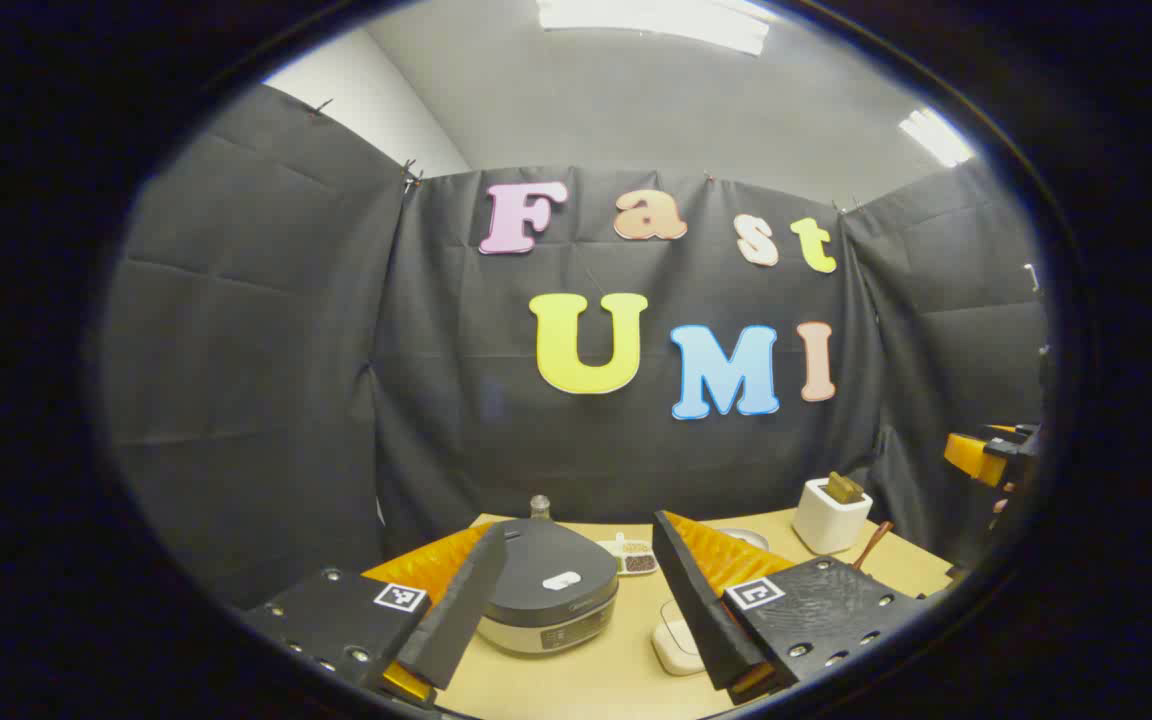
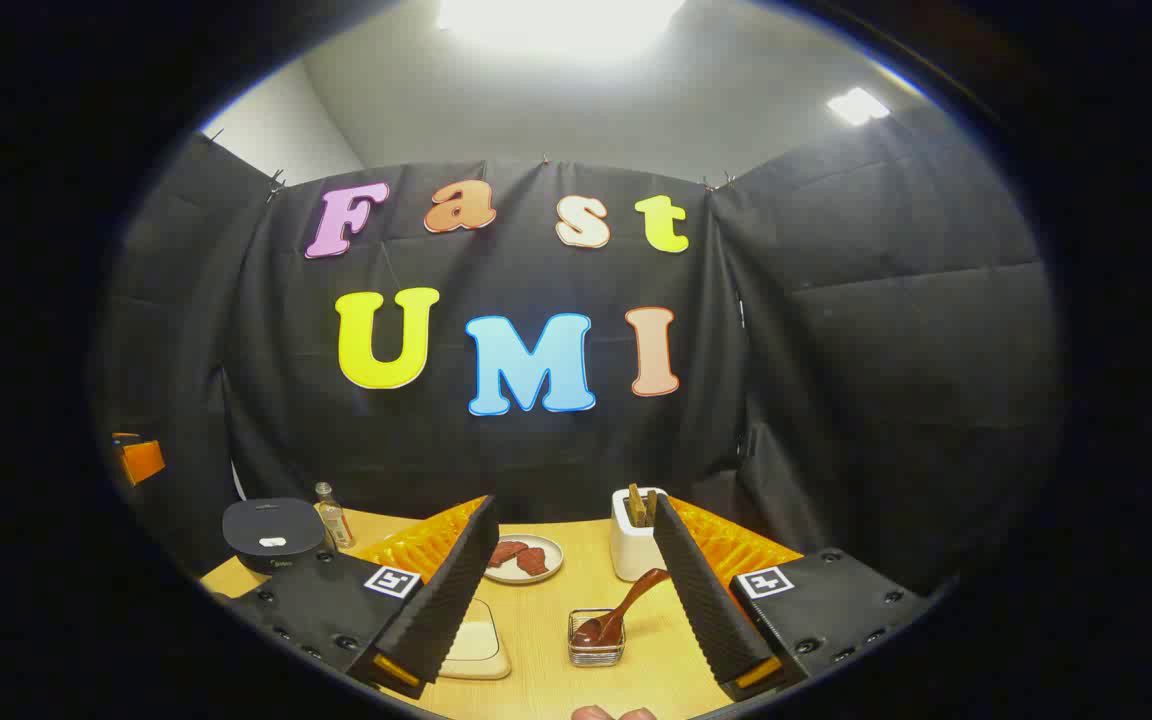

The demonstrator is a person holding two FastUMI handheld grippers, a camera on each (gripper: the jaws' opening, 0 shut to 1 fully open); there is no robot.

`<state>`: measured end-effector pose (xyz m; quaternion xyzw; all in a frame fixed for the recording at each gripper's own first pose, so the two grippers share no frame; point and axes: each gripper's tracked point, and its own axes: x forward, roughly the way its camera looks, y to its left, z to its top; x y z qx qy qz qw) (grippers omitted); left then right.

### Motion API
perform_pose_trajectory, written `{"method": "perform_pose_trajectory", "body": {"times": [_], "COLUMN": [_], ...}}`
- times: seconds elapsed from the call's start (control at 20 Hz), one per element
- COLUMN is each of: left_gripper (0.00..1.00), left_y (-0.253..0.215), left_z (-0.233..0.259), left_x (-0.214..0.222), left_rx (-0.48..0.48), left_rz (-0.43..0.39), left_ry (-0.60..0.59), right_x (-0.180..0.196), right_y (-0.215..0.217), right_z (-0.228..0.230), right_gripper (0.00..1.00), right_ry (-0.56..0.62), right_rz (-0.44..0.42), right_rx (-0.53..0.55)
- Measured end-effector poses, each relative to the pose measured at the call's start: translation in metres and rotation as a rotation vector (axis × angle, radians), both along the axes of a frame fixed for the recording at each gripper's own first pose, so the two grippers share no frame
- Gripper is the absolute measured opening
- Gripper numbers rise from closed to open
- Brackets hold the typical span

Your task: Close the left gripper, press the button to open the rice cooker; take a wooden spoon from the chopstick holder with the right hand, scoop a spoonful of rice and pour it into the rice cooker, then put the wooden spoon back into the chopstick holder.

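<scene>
The rice cooker [image 1: 548,600] is seen with its dark lid down, standing toward the desk's [image 1: 596,680] left rear part, framed between the fingers of the left gripper [image 1: 576,610], whose jaws are spread wide apart. The task calls for that gripper to be brought together before the button is pressed; if it is pushed forward as it is, the fingers may well straddle the lid or slide off it, and the light cooker could be shoved toward the rear edge and the small bottle [image 1: 539,506] behind it.

In the right gripper view, the right gripper [image 2: 576,590] is also held apart and empty above the desk's near edge. A wooden spoon [image 2: 618,612] is seen resting, bowl down, in a small glass container [image 2: 596,640], with the white chopstick holder [image 2: 634,545] just behind it toward the rear edge. The slanted handle is judged an awkward hold: a grip taken too low could tip the container and spill its contents. The plate [image 2: 524,558] near it could be knocked.

A small marking is visible on the cooker's lid and front, too small to be read. Square printed markers are carried on both grippers.
</scene>
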<state>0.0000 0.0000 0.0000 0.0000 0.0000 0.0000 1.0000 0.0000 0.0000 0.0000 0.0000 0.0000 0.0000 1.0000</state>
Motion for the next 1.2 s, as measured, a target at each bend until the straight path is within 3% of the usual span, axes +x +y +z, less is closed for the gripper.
{"method": "perform_pose_trajectory", "body": {"times": [0.55,1.2], "left_gripper": [0.93,0.93], "left_y": [-0.008,0.009], "left_z": [-0.001,-0.023], "left_x": [0.0,-0.013], "left_rx": [-0.005,-0.019], "left_rz": [-0.002,-0.015], "left_ry": [0.032,0.086], "right_x": [0.005,0.005], "right_y": [-0.019,-0.005], "right_z": [-0.001,-0.024], "right_gripper": [0.97,0.99], "right_ry": [0.009,0.033], "right_rz": [-0.019,-0.014], "right_rx": [0.014,-0.027]}}
